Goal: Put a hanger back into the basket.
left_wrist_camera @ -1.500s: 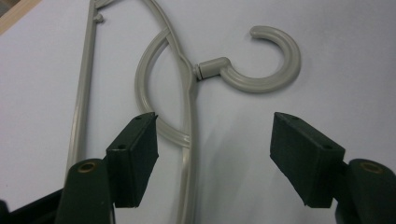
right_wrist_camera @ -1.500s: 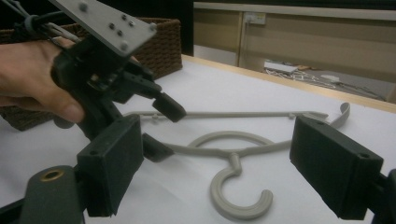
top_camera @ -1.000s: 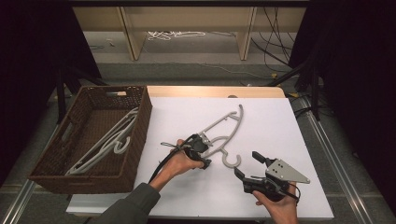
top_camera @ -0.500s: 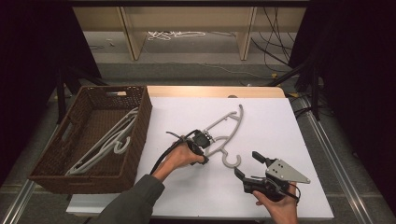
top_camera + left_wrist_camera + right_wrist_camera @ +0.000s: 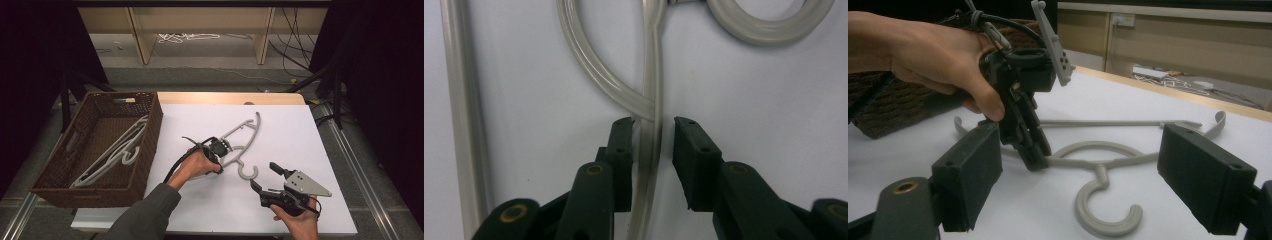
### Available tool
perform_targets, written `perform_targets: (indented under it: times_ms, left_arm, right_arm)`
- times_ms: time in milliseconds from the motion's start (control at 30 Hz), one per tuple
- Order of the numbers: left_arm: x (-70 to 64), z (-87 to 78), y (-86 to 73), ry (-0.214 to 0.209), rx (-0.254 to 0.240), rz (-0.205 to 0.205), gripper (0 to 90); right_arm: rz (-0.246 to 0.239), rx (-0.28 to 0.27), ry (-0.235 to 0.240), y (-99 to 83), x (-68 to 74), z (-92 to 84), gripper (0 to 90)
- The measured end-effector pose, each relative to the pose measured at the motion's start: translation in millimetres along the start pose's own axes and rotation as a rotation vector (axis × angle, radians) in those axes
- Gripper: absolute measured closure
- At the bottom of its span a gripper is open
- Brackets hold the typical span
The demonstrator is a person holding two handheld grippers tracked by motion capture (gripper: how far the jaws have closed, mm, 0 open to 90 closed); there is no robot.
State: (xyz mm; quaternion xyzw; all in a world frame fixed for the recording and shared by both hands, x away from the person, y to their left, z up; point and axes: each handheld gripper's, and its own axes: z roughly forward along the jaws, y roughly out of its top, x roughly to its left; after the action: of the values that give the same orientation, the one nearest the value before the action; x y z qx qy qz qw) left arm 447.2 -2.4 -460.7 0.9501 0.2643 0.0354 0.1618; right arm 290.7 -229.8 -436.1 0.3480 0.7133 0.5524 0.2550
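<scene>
1. White matte tabletop (image 5: 300, 130), wood strip along its far edge.
2. Grey plastic clothes hanger (image 5: 243, 135) lies flat mid-tabletop; smooth rounded rod, curved arms, open C-shaped hook (image 5: 247, 172) pointing toward the person.
3. Left tool (image 5: 218, 148), black, tipped down onto the hanger near its neck. In the left gripper view its jaws straddle one thin hanger rod (image 5: 651, 145) with a gap on both sides: released, not clenched, rod between the jaws.
4. Left hand (image 5: 197, 163) wraps the tool's handle; black cable loops off it.
5. Right tool (image 5: 266, 177), black with a grey three-cornered plate on top, sits near the tabletop's near edge, just right of the hook, apart from the hanger. Jaws spread wide, nothing between the blocky pads (image 5: 1205, 175).
6. Right hand (image 5: 295, 220) holds it from below.
7. Dark brown woven wicker basket (image 5: 150, 130), rectangular, at the tabletop's left; pale hangers (image 5: 117, 150) lie slanted inside.
</scene>
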Motion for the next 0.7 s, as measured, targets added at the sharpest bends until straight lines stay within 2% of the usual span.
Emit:
perform_targets:
  times_ms: [133, 200, 233, 300, 333, 367, 433, 467, 600, 667, 700]
  left_arm:
    - [-2.1, 0.3, 2.7, 0.011, 0.012, 0.034, 80.4]
    - [-2.6, 0.4, 3.4, 0.012, 0.014, 0.044, 81.0]
    - [-2.3, -0.2, 3.4, 0.012, 0.018, 0.055, 81.1]
    - [-1.1, -0.2, 2.2, 0.006, 0.001, 0.059, 81.4]
    - [0.0, -0.6, 1.8, 0.001, -0.007, 0.056, 81.4]
    - [1.1, -0.6, 1.1, 0.002, -0.025, 0.047, 81.5]
    - [4.3, -2.4, 0.6, 0.008, -0.051, 0.03, 81.5]
    - [6.4, -4.7, 0.3, -0.003, -0.059, 0.027, 81.5]
    - [11.0, -17.2, -0.9, -0.043, -0.141, -0.014, 81.6]
    - [15.2, -24.2, -1.8, -0.046, -0.179, -0.029, 81.6]
    - [16.5, -27.5, -2.7, -0.057, -0.216, -0.068, 81.6]
  right_arm:
    - [0.001, -0.004, 0.002, 0.2, 0.1, 0.1, 18.7]
    - [0.001, 0.014, 0.006, 0.2, -0.5, -0.7, 18.7]
    - [0.002, 0.001, 0.003, 0.0, -0.2, 0.2, 18.7]
    - [0.008, 0.005, 0.008, 0.4, 0.0, -0.3, 18.8]
    - [0.011, -0.011, 0.014, -0.3, -0.4, 1.1, 18.7]
    - [0.004, 0.004, 0.006, 0.1, -1.0, -0.4, 18.8]
    - [0.008, 0.001, 0.012, 0.1, -1.0, -0.2, 18.8]
    - [0.009, -0.007, 0.013, 0.1, -1.1, 0.0, 18.7]
    - [0.013, -0.006, 0.014, -0.2, -1.6, 0.1, 18.7]
    - [0.009, -0.004, 0.006, 0.2, -1.6, -0.4, 18.8]
    - [0.008, -0.002, 0.008, 0.1, -1.5, -0.2, 18.8]
